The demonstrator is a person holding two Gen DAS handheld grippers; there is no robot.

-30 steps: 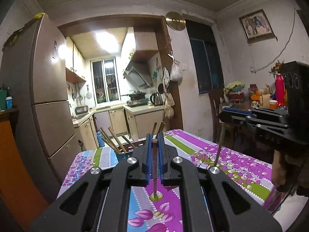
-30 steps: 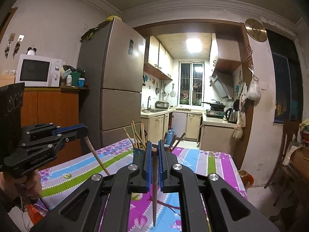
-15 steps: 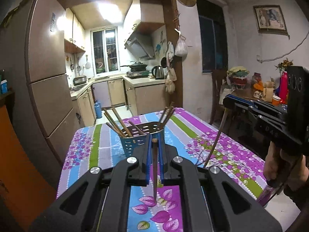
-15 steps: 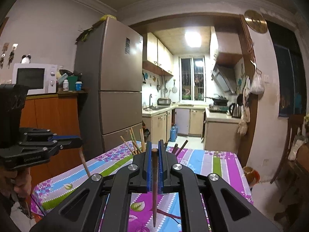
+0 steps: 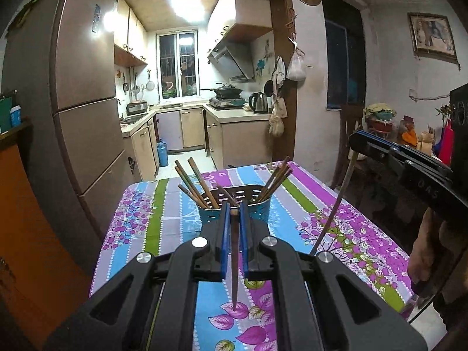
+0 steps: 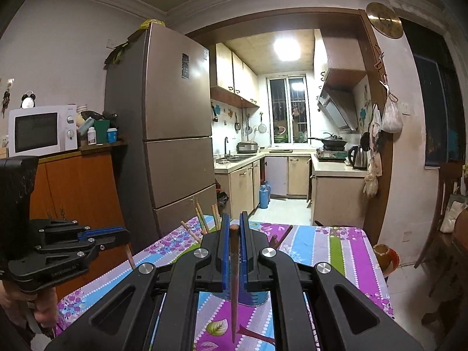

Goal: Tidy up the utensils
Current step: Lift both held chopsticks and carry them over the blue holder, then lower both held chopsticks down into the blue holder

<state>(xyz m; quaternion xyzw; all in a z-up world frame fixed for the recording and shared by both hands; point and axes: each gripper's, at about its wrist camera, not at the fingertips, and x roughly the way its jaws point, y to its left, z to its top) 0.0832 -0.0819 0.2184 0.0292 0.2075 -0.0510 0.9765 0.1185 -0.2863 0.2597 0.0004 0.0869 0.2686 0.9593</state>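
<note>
Both grippers clamped on single chopsticks, held above the table.

The left gripper [image 5: 234, 222] is closed on a brown chopstick [image 5: 235, 266] hanging point-down; the right gripper [image 6: 233, 225] is likewise closed on a second chopstick [image 6: 234, 278]. A blue perforated holder [image 5: 234, 204] with more chopsticks is seen just beyond, standing on the floral tablecloth [image 5: 345, 228].

dim rm | ceiling lamp [image 5: 187, 4] glare | fisheye edges warped, dark
</note>
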